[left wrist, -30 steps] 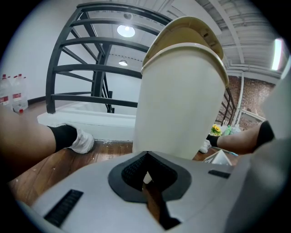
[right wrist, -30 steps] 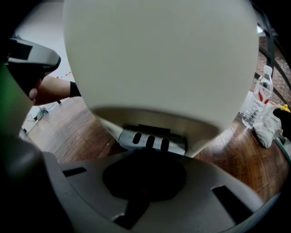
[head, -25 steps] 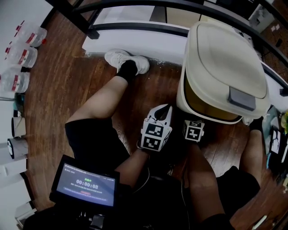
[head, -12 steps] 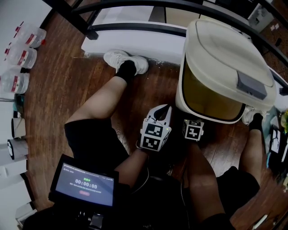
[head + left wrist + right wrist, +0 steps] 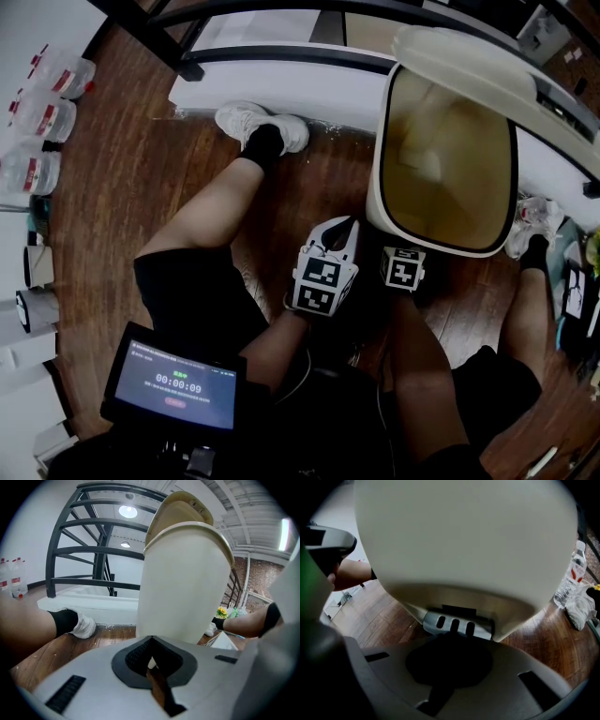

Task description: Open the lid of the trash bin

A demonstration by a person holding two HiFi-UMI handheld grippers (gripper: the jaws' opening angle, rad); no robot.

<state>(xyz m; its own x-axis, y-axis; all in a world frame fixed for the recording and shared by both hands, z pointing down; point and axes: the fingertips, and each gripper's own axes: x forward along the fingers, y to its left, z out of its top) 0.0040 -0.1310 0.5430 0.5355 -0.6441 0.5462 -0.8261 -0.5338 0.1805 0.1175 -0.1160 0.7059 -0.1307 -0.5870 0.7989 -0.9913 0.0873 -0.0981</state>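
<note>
Lid [image 5: 469, 58] open, upper right —
our closed right gripper [image 5: 451, 638] pins the pedal [image 5: 457, 624] to hold it; left gripper [image 5: 151, 662] idles, closed.

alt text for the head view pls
A cream trash bin stands on a wood floor with its lid swung up, its inside showing. The right gripper sits at the bin's base, the left gripper beside it, between a seated person's legs.
</note>
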